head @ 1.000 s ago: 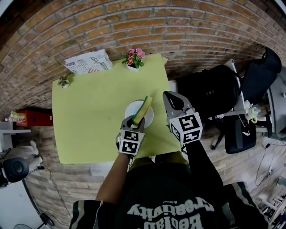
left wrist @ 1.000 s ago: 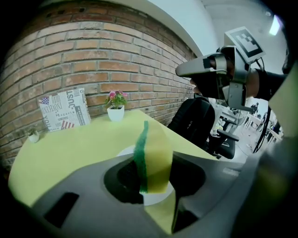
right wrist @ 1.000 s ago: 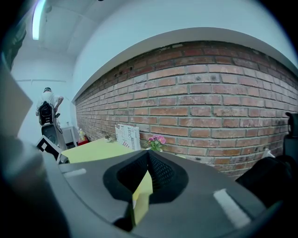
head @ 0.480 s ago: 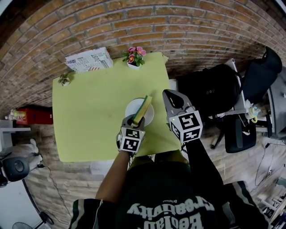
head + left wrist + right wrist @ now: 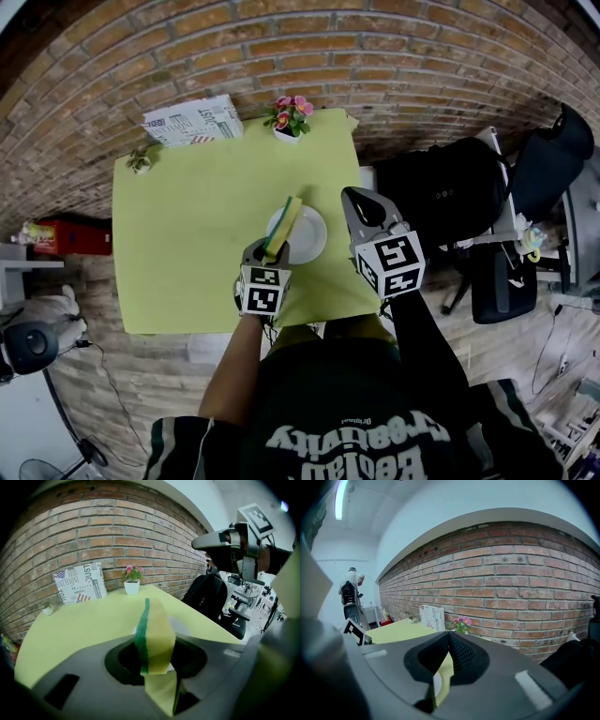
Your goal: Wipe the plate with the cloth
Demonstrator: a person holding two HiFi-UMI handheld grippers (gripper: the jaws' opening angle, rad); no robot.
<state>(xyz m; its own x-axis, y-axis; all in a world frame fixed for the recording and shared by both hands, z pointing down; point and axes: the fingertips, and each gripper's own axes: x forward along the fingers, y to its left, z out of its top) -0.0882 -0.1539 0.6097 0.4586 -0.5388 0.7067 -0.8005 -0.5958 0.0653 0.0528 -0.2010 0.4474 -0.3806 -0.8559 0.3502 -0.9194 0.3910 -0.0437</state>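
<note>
A white plate (image 5: 307,237) lies on the yellow-green table (image 5: 187,253) near its right edge. My left gripper (image 5: 268,249) is shut on a yellow sponge with a green scouring side (image 5: 281,225), which stands upright over the plate's left rim. In the left gripper view the sponge (image 5: 154,637) rises between the jaws, with the plate (image 5: 180,625) showing behind it. My right gripper (image 5: 355,200) hovers just right of the plate, shut and holding nothing. In the right gripper view its jaws (image 5: 449,637) meet, and a sliver of the plate (image 5: 437,682) shows below them.
A small pot of pink flowers (image 5: 291,117), a newspaper-print box (image 5: 192,120) and a tiny plant (image 5: 141,161) stand along the table's far edge by the brick wall. A black backpack (image 5: 441,192) and an office chair (image 5: 530,178) sit to the right.
My left gripper has carried the sponge leftward, from over the plate's middle to its left rim. The right gripper has hardly moved.
</note>
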